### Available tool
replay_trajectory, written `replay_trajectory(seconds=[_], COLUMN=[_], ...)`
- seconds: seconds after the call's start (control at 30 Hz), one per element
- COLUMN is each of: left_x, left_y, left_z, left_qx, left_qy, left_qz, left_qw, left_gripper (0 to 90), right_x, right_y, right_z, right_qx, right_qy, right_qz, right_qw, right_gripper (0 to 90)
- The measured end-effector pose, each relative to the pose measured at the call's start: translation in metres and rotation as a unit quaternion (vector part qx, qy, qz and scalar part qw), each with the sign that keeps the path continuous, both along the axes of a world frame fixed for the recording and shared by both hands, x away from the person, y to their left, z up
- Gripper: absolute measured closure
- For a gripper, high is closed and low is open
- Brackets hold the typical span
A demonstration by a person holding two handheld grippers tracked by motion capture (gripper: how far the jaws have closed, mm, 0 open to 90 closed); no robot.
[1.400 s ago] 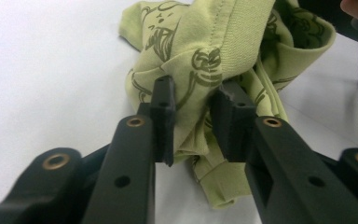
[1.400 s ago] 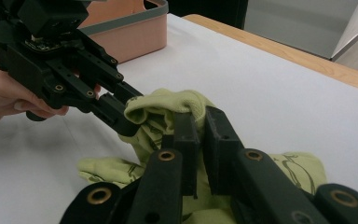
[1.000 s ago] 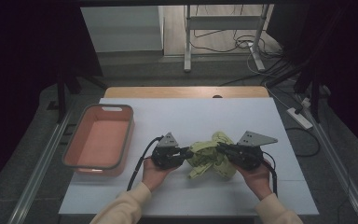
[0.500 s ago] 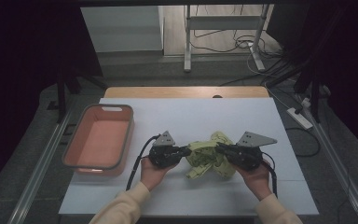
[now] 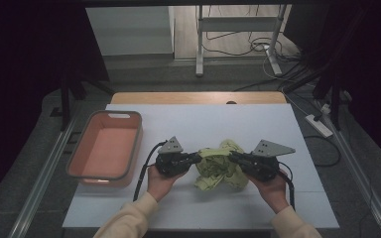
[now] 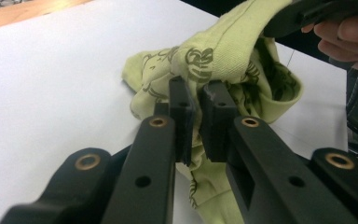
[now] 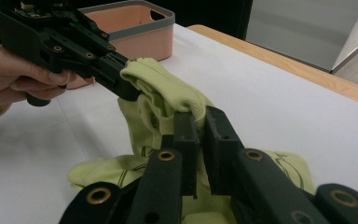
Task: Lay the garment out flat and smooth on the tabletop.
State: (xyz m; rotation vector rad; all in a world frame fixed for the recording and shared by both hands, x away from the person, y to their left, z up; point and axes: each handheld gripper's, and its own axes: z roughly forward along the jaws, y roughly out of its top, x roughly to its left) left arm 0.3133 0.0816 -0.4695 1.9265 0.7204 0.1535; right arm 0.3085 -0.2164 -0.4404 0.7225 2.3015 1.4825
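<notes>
Closing over the last moment, the left gripper point(image 5: 197, 156) now pinches the yellow-green garment point(image 5: 220, 169), lifting its edge; the right gripper point(image 5: 232, 156) grips it too. It lies mid-table point(image 5: 203, 124), open room beyond, the pink basin point(image 5: 105, 148) well apart.

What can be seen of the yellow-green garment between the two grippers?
The yellow-green garment is a soft knit fabric with a dark swirling print and stitched seams. It is crumpled, partly resting on the white table and partly lifted. The left gripper pinches one fold; its jaws have just been closing. The right gripper clamps another, and a band of cloth stretches between them.
</notes>
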Motion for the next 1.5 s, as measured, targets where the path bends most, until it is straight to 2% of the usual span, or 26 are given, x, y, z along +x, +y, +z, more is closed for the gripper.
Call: replay_trajectory(seconds=[0.4,0.67,0.77,0.97,1.03,1.13,1.2,1.3,1.4,1.5], left_x=[-0.004,-0.007,-0.010,-0.019,-0.022,-0.022,-0.018,-0.012,-0.007,-0.004], left_y=[0.006,0.010,0.012,0.018,0.019,0.022,0.022,0.021,0.021,0.022], left_z=[0.017,0.026,0.037,0.063,0.068,0.070,0.065,0.049,0.038,0.031], left_qx=[-0.023,-0.026,-0.031,-0.048,-0.047,-0.050,-0.045,-0.044,-0.052,-0.047], left_qy=[-0.015,-0.024,-0.030,-0.045,-0.049,-0.040,-0.025,0.008,0.035,0.044], left_qz=[0.002,0.000,-0.006,-0.023,-0.026,-0.030,-0.032,-0.038,-0.046,-0.045], left_qw=[0.9996,0.9994,0.9990,0.9976,0.9973,0.9975,0.9982,0.9983,0.9970,0.9969], left_gripper=[83.0,83.2,83.3,83.3,83.3,83.3,83.2,83.2,83.0,82.8], right_x=[-0.003,-0.006,-0.008,-0.014,-0.017,-0.019,-0.018,-0.013,-0.008,-0.005], right_y=[0.001,0.003,0.004,0.003,0.005,0.006,0.007,0.006,0.005,0.006], right_z=[0.007,0.012,0.016,0.031,0.037,0.040,0.038,0.029,0.018,0.011], right_qx=[0.018,0.022,0.028,0.057,0.061,0.063,0.060,0.051,0.042,0.036], right_qy=[-0.006,-0.012,-0.018,-0.028,-0.037,-0.040,-0.038,-0.022,-0.004,0.007], right_qz=[0.004,0.008,0.010,0.018,0.021,0.026,0.024,0.017,0.013,0.011], right_qw=[0.9998,0.9997,0.9994,0.9978,0.9972,0.9969,0.9972,0.9983,0.9990,0.9993], right_gripper=[83.7,83.8,83.8,83.9,83.9,83.8,83.8,83.8,83.8,83.7])
